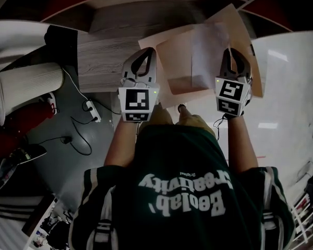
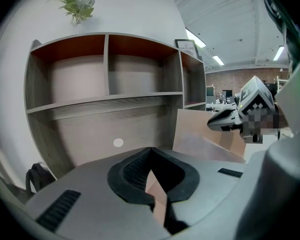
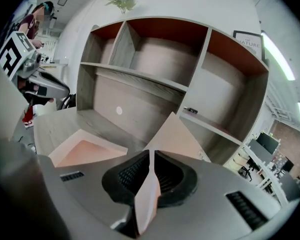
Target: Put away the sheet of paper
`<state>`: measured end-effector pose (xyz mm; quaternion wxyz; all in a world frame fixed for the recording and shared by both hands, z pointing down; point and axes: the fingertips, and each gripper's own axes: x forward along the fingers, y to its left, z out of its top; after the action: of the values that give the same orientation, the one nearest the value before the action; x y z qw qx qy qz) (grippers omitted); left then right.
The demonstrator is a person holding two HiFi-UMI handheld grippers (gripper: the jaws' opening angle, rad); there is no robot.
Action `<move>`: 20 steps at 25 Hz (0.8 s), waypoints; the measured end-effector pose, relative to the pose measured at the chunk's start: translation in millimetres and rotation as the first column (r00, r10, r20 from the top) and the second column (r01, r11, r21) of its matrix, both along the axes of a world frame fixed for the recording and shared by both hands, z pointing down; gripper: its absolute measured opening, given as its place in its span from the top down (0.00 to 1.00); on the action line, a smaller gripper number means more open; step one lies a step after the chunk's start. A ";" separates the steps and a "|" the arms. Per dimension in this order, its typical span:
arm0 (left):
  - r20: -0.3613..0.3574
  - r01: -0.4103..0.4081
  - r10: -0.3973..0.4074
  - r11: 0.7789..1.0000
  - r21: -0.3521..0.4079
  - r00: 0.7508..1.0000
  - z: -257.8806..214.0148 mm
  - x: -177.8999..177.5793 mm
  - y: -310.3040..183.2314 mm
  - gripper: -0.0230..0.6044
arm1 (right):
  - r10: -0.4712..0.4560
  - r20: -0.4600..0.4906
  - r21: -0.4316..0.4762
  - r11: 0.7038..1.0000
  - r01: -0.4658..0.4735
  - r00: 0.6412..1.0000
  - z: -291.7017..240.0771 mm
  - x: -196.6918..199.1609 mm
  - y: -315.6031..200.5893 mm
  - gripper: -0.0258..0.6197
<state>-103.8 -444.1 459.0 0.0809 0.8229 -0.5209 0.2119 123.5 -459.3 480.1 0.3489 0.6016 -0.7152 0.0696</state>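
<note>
1. Head view: the left gripper (image 1: 147,53) and the right gripper (image 1: 231,52) each pinch one flap of a single tan folder (image 1: 178,56) over the desk (image 1: 101,61), probably to keep it spread open. One pale sheet of paper (image 1: 208,48) lies inside it.
2. Left gripper view: the jaws are pressed together on a thin flap edge. One shelf unit (image 2: 107,96) stands ahead.
3. Right gripper view: the jaws clamp the other flap, which is raised upright.

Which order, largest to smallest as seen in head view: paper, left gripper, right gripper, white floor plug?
1. paper, largest by far.
2. left gripper and right gripper: look alike, not ranked.
3. white plug on the floor, smallest; it lies farther from the camera, so true size is unsure.
</note>
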 end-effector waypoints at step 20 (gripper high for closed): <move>-0.034 0.025 -0.028 0.996 -0.083 0.999 48.4 -13.4 -15.0 0.94 | -0.078 0.268 -0.445 0.874 0.195 0.960 214.1 -72.8 -22.1 0.91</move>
<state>-117.2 -459.1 507.4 0.1268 0.8154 -0.5212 0.2178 50.7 -481.4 694.2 0.3978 0.4343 -0.7553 0.2875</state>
